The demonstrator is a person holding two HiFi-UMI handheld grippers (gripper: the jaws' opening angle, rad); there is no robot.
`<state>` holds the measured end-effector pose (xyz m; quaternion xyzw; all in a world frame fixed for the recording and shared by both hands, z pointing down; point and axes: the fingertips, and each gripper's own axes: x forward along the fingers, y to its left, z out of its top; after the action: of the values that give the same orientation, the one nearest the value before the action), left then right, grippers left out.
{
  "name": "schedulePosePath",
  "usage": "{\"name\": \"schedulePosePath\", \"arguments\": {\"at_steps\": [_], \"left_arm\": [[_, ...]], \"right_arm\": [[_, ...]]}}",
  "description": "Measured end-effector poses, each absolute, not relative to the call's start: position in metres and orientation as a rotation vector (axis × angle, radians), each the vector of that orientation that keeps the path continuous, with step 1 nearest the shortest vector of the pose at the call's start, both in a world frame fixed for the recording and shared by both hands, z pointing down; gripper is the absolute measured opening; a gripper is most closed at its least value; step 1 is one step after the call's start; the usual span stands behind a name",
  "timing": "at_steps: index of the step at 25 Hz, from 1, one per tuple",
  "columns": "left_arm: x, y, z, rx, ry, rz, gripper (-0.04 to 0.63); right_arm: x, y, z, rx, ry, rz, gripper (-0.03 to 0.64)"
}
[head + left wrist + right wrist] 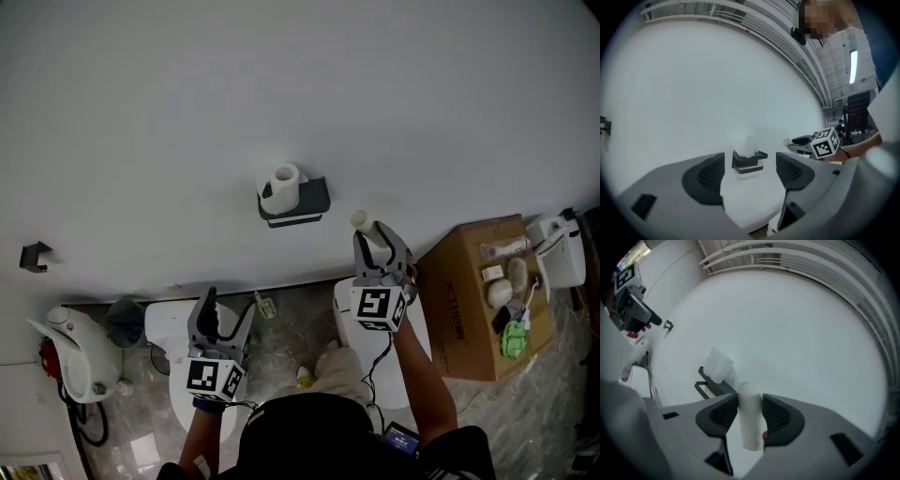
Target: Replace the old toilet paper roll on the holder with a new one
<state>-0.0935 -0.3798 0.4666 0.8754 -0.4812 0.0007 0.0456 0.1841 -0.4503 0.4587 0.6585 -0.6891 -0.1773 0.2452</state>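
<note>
Toilet paper roll [284, 179], white, upright on holder [315, 198]; right claw [750, 403] grips tube [751, 430].

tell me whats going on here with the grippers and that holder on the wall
A person faces a white wall with a gripper in each hand. The right gripper is shut on a slim whitish tube, held up just right of the dark holder. A roll stands on the holder. The left gripper is lower, open and empty. Whether the tube is the old roll's core is unclear.
</note>
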Motion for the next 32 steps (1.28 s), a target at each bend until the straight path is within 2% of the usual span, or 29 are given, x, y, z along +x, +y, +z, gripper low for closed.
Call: {"name": "schedulePosePath", "arguments": {"at_steps": [12, 23, 32], "left_arm": [[-0.078, -0.371, 0.422, 2.79, -1.467, -0.035, 0.35], [-0.065, -0.366, 0.433, 2.799, -1.437, -0.041, 0.35], [-0.07, -0.416, 0.437, 2.844, -1.442, -0.126, 0.35]], "right_arm": [[0.182, -0.37, 0.4, 2.099, -2.221, -0.288, 0.164], [0.177, -0.358, 0.4, 2.086, -2.239, -0.273, 0.163], [0.174, -0.365, 0.408, 2.042, -2.249, -0.247, 0.163]]}}
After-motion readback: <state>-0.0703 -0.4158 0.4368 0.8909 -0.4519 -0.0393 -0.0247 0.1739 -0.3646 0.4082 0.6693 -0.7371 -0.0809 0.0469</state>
